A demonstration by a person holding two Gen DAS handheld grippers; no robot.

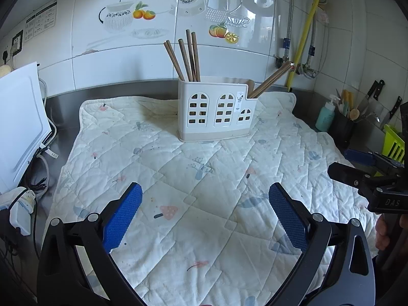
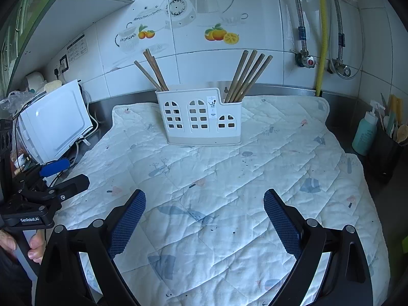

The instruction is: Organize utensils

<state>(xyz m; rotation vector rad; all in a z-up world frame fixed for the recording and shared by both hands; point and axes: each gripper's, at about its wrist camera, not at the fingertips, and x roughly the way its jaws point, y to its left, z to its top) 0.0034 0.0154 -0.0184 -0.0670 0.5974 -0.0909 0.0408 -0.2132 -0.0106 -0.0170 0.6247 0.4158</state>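
- Your left gripper [image 1: 205, 211] hangs in front of the utensil holder [image 1: 216, 109] with its jaws spread wide and nothing between them; the right gripper [image 2: 204, 216] is the same — wide apart and empty.
- The utensil holder stands upright near the back of the quilted mat [image 1: 204, 178], well ahead of both grippers. It is white plastic on a beige base, shaped like a little row of houses with arched window cut-outs, probably there so wet utensils drain and dry.
- One group of wooden chopsticks [image 2: 153, 70] leans out of the holder's tall left compartment; a second group of chopsticks [image 2: 248, 76] fans out of its low right compartment. They are slim, round, brown sticks, tips down, so each group rests against its compartment's rim.
- No loose utensil shows on the mat in front of the holder, so the sorting looks close to finished — judging only by how things lie.
- The mat is soft, stitched in diamonds, with faded printed motifs; it covers the steel worktop [image 1: 63, 107], likely to cushion and quieten things set down.
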